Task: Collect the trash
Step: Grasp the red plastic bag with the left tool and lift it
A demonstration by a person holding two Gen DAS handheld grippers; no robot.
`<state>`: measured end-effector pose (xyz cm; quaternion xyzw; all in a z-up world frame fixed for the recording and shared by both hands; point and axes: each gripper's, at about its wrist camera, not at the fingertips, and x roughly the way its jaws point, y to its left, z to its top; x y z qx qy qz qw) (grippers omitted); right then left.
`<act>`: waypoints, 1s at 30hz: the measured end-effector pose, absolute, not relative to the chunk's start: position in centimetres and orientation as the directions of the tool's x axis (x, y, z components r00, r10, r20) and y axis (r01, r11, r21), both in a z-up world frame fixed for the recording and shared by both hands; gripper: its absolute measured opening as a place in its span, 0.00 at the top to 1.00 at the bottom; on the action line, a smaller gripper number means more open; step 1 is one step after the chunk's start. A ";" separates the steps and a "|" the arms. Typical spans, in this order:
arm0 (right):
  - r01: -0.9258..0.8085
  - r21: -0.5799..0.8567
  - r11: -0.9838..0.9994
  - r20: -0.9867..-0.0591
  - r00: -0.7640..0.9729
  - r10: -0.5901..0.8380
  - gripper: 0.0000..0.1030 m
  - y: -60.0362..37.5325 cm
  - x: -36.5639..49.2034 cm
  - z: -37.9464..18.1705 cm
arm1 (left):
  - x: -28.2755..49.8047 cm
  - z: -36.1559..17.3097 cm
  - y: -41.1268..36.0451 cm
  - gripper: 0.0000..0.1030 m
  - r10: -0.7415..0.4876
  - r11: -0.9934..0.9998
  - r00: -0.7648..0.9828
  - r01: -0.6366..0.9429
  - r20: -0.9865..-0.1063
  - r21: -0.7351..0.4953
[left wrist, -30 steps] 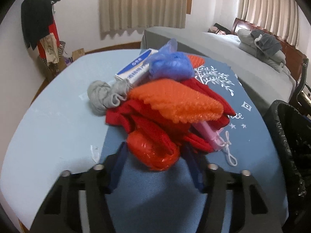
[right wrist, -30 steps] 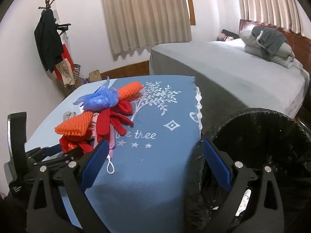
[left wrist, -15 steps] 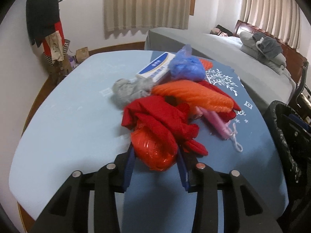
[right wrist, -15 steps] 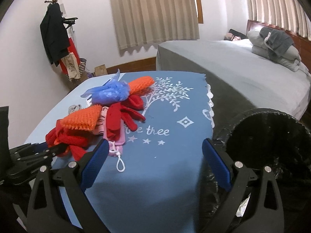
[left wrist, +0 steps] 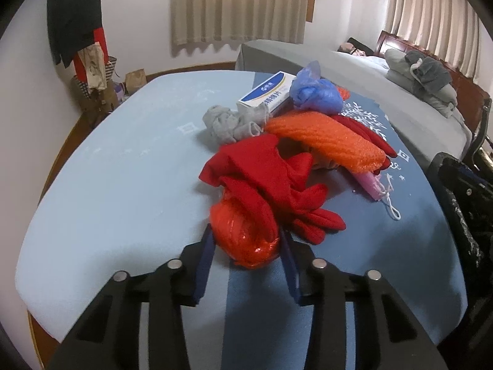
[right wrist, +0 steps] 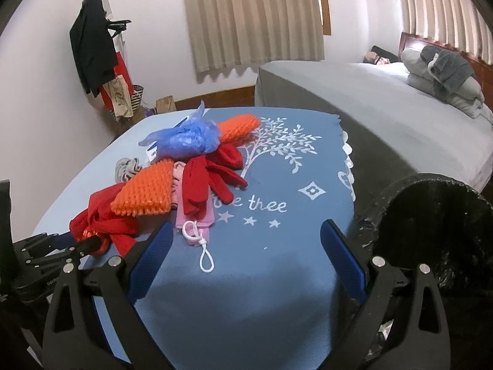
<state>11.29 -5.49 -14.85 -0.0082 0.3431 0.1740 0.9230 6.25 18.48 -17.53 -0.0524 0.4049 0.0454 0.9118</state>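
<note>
Trash lies in one heap on the blue tablecloth [right wrist: 277,277], left of its white tree print and well left of the black-lined trash bin [right wrist: 437,234] at the table's right edge. A red cloth [left wrist: 262,172] sprawls over the near part of the heap. Behind it an orange foam net [left wrist: 326,141] lies across the pile, with a second orange net [right wrist: 240,126] at the far side. A crumpled blue plastic bag [left wrist: 317,92] sits on the far part, touching a white and blue box [left wrist: 268,92], and a grey sock [left wrist: 228,123] lies just left of them. A pink face mask [right wrist: 197,219] pokes out on the near right, its white loop on the cloth. Nearest of all is a shiny orange-red bag [left wrist: 246,231], partly draped by the red cloth. The left gripper [left wrist: 246,246] has just been closing and its blue pads press this bag from both sides. The right gripper [right wrist: 246,262] hovers over bare tablecloth between heap and bin, jaws wide apart and holding nothing.
</note>
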 end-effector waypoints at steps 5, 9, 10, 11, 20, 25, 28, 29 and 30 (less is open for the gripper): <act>-0.338 0.102 0.936 -0.634 0.703 0.323 0.09 -4.9 11.4 -14.8 | 5.8 -16.0 18.8 0.64 0.032 0.989 0.720 -0.125 -0.693 -0.084; -0.345 0.109 0.932 -0.629 0.702 0.333 0.09 -4.3 11.9 -14.5 | 6.0 -14.3 18.8 0.65 0.022 0.989 0.751 -0.115 -0.660 -0.098; -0.348 0.109 0.931 -0.626 0.704 0.336 0.09 -4.2 12.0 -14.4 | 6.0 -13.9 18.8 0.65 0.021 0.989 0.761 -0.112 -0.649 -0.099; -0.350 0.109 0.930 -0.623 0.705 0.339 0.09 -4.0 12.1 -14.3 | 6.1 -13.5 18.8 0.65 0.021 0.990 0.769 -0.106 -0.639 -0.095; -0.380 0.119 0.917 -0.606 0.704 0.371 0.09 -2.4 12.8 -13.4 | 6.1 -12.6 19.2 0.65 0.015 0.987 0.781 -0.111 -0.624 -0.115; -0.403 0.124 0.907 -0.602 0.696 0.392 0.09 -0.9 13.1 -13.1 | 5.7 -12.4 20.1 0.60 0.059 0.987 0.783 -0.137 -0.619 -0.079; -0.414 0.127 0.901 -0.603 0.689 0.402 0.09 -0.2 13.3 -13.2 | 5.7 -13.5 21.1 0.60 0.068 0.983 0.756 -0.161 -0.651 -0.084; -0.419 0.125 0.900 -0.602 0.689 0.404 0.09 0.1 13.3 -13.2 | 5.6 -13.8 21.4 0.60 0.072 0.982 0.751 -0.167 -0.656 -0.084; -0.422 0.123 0.898 -0.602 0.688 0.405 0.09 0.4 13.3 -13.3 | 5.5 -14.3 21.8 0.60 0.081 0.981 0.745 -0.175 -0.662 -0.078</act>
